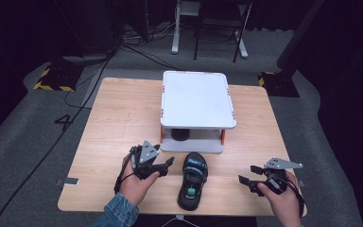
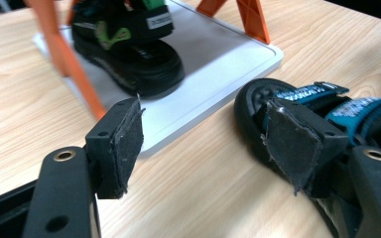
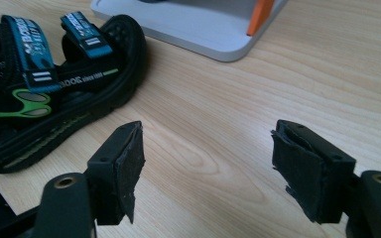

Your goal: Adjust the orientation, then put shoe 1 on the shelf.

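Sandal on the table [image 1: 192, 180]: nearest me, flat on its sole on the wooden table [image 1: 113, 123], toe toward the rack, so either hand can reach it.
Left gripper [image 1: 163, 164]: just beside the sandal's toe end, jaws apart, nothing between them.
Right gripper [image 1: 247, 174]: well apart to the sandal's right, jaws wide and empty, low over bare wood.
Second sandal [image 2: 129, 44]: on the lower shelf of the white rack [image 1: 196, 99], leaving room beside it, I judge, for its mate.
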